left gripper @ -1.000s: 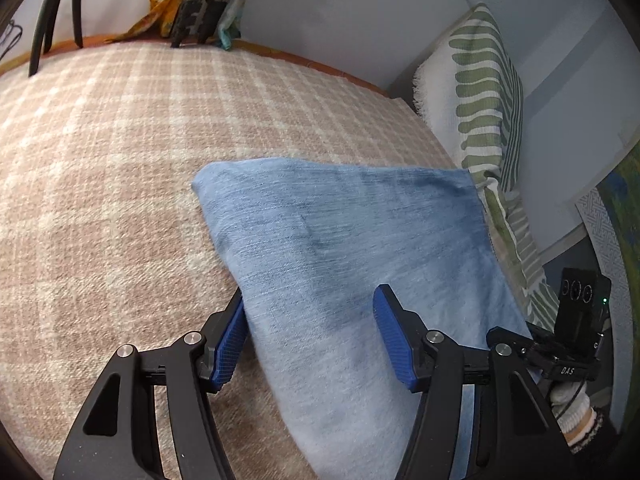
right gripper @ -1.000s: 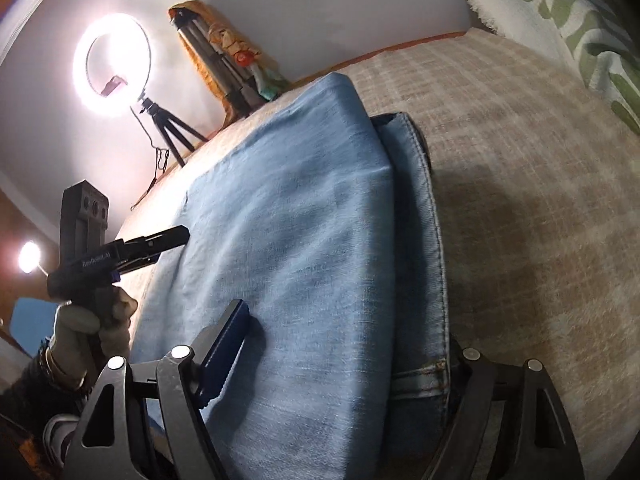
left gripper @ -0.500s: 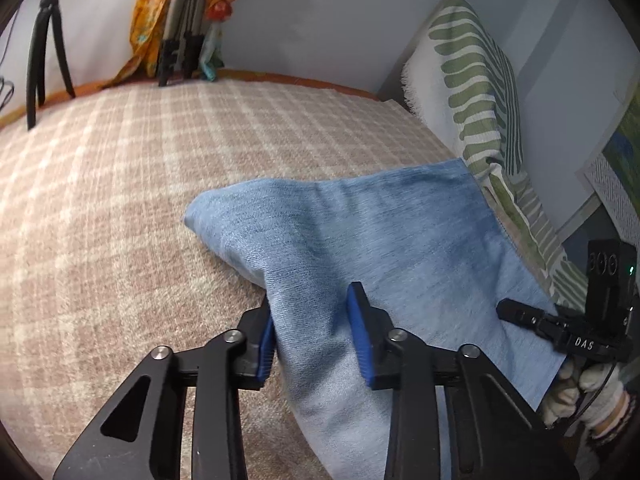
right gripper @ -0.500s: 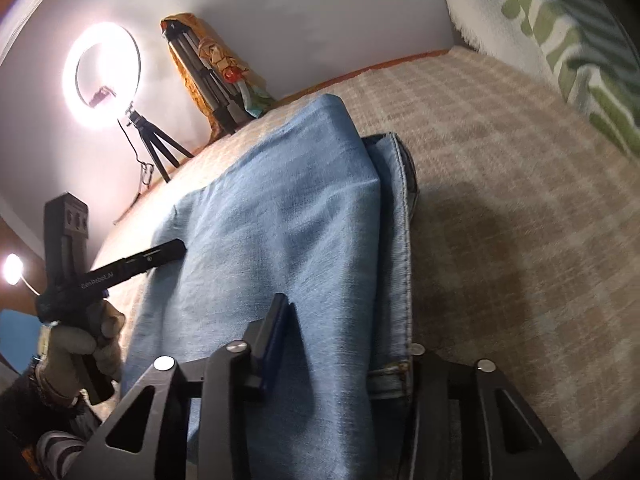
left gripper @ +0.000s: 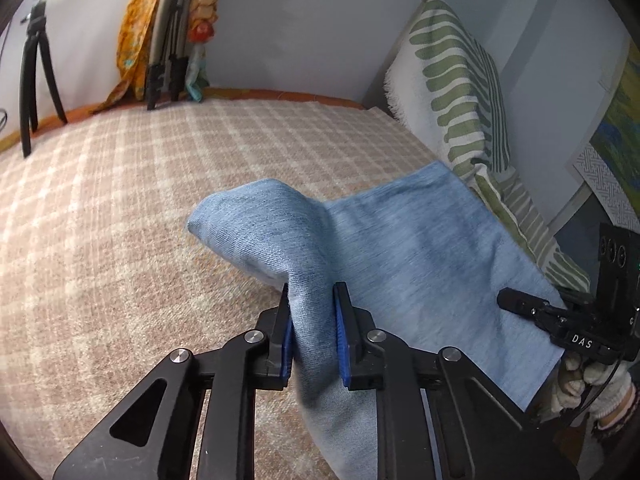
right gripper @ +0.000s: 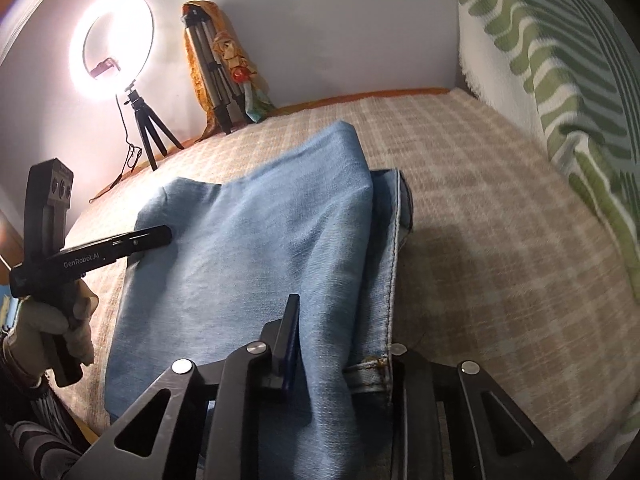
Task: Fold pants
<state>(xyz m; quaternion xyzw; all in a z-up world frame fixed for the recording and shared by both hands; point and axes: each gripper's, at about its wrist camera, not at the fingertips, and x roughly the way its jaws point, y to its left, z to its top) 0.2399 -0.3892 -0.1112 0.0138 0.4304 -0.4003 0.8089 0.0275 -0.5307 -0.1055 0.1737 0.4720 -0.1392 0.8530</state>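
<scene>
Light blue folded denim pants [left gripper: 420, 256] lie on the checked beige bedspread [left gripper: 120, 220]. My left gripper [left gripper: 314, 334] is shut on the near left edge of the pants and lifts it, so the cloth bunches up between the blue pads. In the right wrist view the pants [right gripper: 248, 248] show a stitched waistband edge [right gripper: 394, 256] on the right. My right gripper [right gripper: 340, 354] is shut on the pants' near right edge; its right finger is hidden under the cloth. The left gripper also shows in the right wrist view [right gripper: 158, 236], and the right gripper in the left wrist view [left gripper: 508, 300].
A green and white patterned pillow [left gripper: 460, 92] leans at the bed's right side. A lit ring light on a tripod [right gripper: 112, 52], another folded tripod [right gripper: 212, 76] and orange cloth [left gripper: 140, 32] stand against the far wall. A framed picture [left gripper: 616, 152] is at far right.
Both grippers went from open around the pants' near edge to shut on it. The left one has lifted its corner, bunching the cloth upward.
</scene>
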